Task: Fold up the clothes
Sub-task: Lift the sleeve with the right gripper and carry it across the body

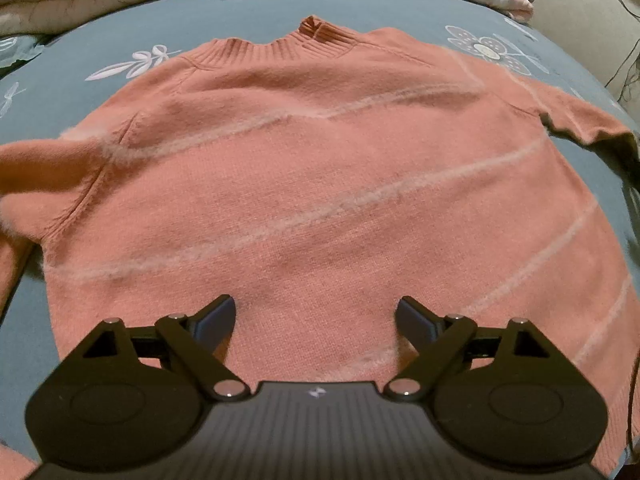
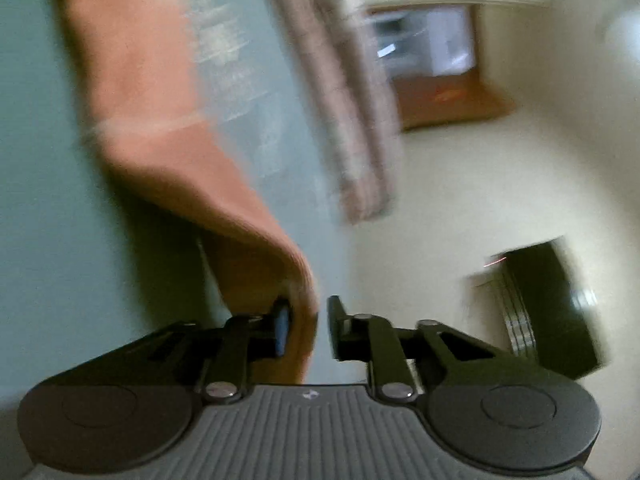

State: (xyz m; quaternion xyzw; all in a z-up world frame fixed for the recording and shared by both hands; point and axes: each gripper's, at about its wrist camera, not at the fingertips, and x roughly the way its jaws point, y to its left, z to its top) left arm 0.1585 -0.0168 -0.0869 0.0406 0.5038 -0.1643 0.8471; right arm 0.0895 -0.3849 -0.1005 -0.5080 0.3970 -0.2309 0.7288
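L wrist cam: low, close over sweater (image 1: 320, 184) hem, facing collar. R wrist cam: blurred, at bed (image 2: 48, 200) edge beside a sleeve (image 2: 152, 120), facing floor (image 2: 460, 200). Shared: sweater, bed.

Right wrist view smeared throughout; I can't tell whether the right gripper (image 2: 308, 330) grips the sleeve (image 2: 160, 136). Left wrist view: sweater (image 1: 320, 184) hem hidden behind left gripper (image 1: 315, 320); sleeves cut by both picture edges
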